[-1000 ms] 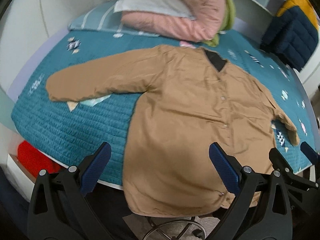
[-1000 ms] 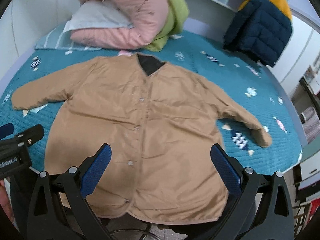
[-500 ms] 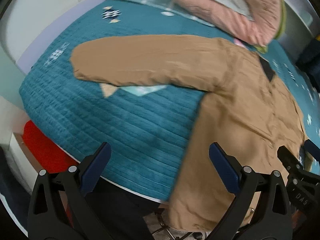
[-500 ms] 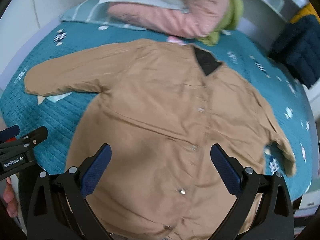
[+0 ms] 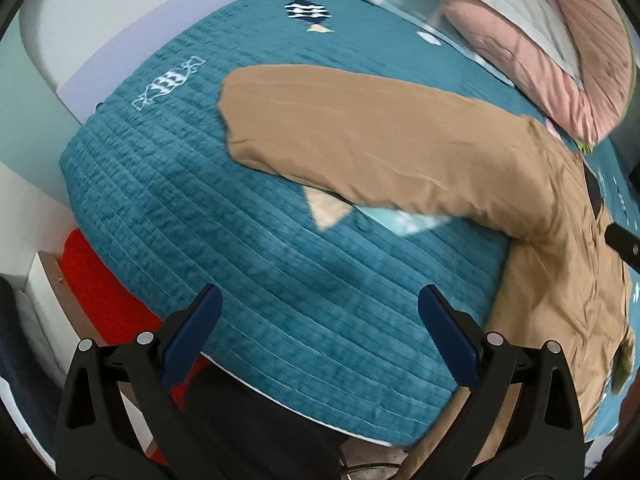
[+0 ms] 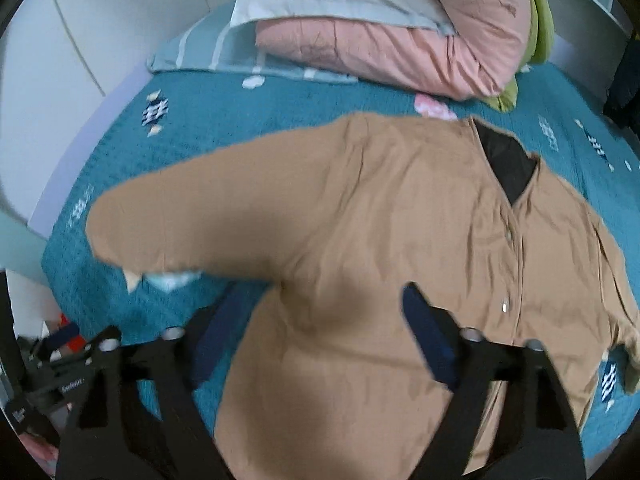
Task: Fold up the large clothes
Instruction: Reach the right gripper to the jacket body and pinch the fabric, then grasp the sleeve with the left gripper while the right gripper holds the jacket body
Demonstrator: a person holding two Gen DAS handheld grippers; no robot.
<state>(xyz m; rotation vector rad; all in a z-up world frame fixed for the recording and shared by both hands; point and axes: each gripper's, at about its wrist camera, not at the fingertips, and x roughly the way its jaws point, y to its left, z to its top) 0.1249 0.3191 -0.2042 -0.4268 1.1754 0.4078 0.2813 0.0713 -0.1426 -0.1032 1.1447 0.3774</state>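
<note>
A large tan coat lies spread, front up, on a teal quilted bed, one sleeve stretched out to the left. My left gripper hangs open over bare quilt below that sleeve, with nothing between its blue pads. In the right wrist view the coat shows its black collar lining and button line. My right gripper hovers over the coat where sleeve meets body; its jaws are closing, still apart, and the blurred pads do not press on cloth.
A pink duvet with a green one behind and a striped pillow lie at the bed's head. A red item sits beside the bed's near left edge. A white wall borders the left side.
Both grippers have swung left, from the coat's hem toward its left sleeve. The left one has left the coat for bare quilt. The right gripper's jaws have narrowed.
</note>
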